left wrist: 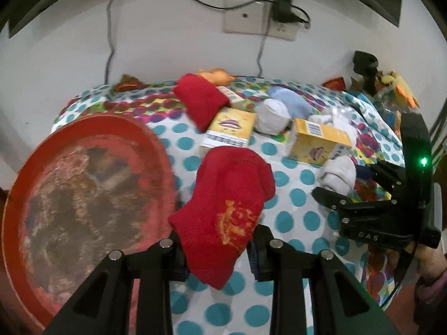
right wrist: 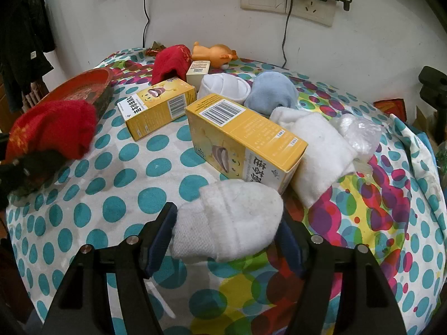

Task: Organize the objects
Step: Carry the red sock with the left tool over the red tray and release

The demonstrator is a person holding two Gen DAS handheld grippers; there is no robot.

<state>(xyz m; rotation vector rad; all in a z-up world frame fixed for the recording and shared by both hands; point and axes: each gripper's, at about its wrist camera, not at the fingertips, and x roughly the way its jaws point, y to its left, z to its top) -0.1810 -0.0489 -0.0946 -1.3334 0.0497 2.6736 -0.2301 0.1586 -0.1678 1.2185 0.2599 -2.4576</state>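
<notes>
While the left gripper (left wrist: pixel 216 247) pinches a red sock (left wrist: pixel 223 212) just right of the red tray (left wrist: pixel 25 184), the right gripper (right wrist: pixel 226 234) brackets a rolled white sock (right wrist: pixel 232 223), seemingly clamped, ahead of it the nearer yellow box (right wrist: pixel 245 136).

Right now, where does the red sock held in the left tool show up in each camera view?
Left wrist view: the red sock hangs at bottom centre, between the left tool's fingers, just right of the red tray.
Right wrist view: the same sock sits at the far left edge, in front of the tray.
Shared landmark: the yellow box lying beside the second red sock.
</notes>
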